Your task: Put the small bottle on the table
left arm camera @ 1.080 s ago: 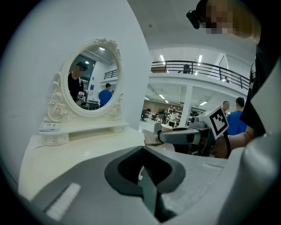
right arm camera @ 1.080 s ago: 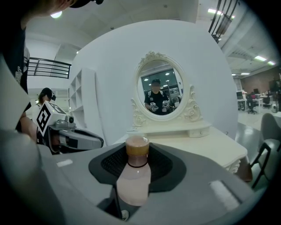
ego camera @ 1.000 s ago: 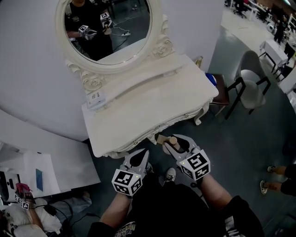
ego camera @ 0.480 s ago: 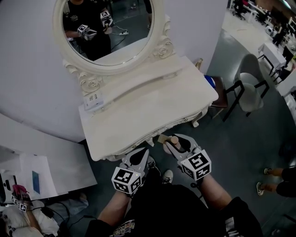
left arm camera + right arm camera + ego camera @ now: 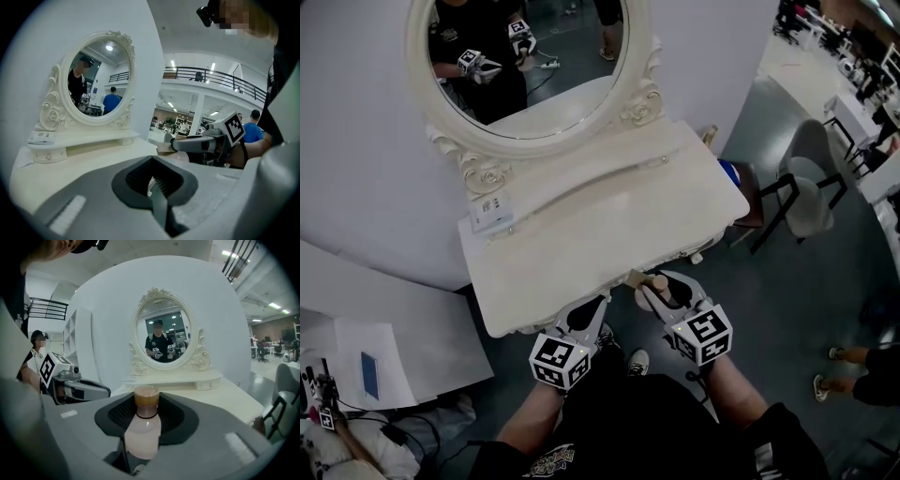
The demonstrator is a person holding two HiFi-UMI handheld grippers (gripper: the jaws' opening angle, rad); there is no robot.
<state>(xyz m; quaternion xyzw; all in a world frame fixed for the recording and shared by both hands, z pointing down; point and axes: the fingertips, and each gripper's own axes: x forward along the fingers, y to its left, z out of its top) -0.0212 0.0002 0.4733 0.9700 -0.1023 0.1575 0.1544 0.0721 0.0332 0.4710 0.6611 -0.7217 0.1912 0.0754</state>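
Note:
The small bottle (image 5: 143, 427) is pale pink with a tan cap (image 5: 659, 281). My right gripper (image 5: 661, 288) is shut on its body, holding it upright just off the front edge of the white dressing table (image 5: 581, 239). In the right gripper view the table (image 5: 220, 397) lies ahead beyond the bottle. My left gripper (image 5: 581, 314) is shut with nothing in it, beside the right one at the table's front edge; the left gripper view shows its jaws (image 5: 157, 187) together and the right gripper (image 5: 201, 143) off to the right.
An oval mirror (image 5: 525, 56) stands at the back of the table above a low shelf, with a small card (image 5: 492, 214) at its left end. A chair (image 5: 802, 192) and a blue item (image 5: 729, 173) are right of the table. Papers (image 5: 366, 361) lie left.
Both grippers have stayed near the table's front edge, with the bottle still held; the head view has shifted slightly so the table sits nearer and more centred.

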